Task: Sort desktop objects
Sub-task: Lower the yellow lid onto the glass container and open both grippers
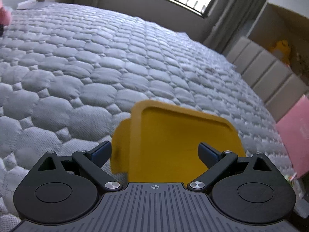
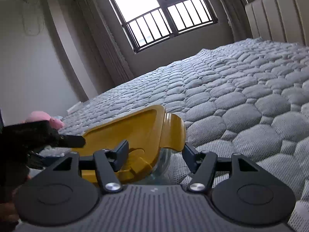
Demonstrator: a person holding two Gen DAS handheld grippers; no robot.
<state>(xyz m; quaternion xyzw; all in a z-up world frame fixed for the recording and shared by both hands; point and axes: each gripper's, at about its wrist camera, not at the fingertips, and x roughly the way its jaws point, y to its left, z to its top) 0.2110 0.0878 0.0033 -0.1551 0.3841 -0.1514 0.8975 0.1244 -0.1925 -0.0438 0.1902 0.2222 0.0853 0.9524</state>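
Observation:
A yellow container lid (image 1: pixel 181 135) with side clip flaps lies between the fingers of my left gripper (image 1: pixel 155 151), above a grey quilted bed. The jaws stand wide apart and do not press on it. In the right wrist view the same yellow lid (image 2: pixel 135 131) sits on a clear container (image 2: pixel 162 162), tilted. My right gripper (image 2: pixel 154 154) is open, its fingers on either side of the lid's near edge and flap. The other gripper's black finger (image 2: pixel 71 141) reaches to the lid from the left.
The grey quilted bed (image 1: pixel 96 61) fills both views. A pink box (image 1: pixel 295 135) stands at the right edge of the left wrist view. A pink soft object (image 2: pixel 48 119) lies on the bed at left. A beige headboard (image 1: pixel 266 73) and a window (image 2: pixel 160 15) are behind.

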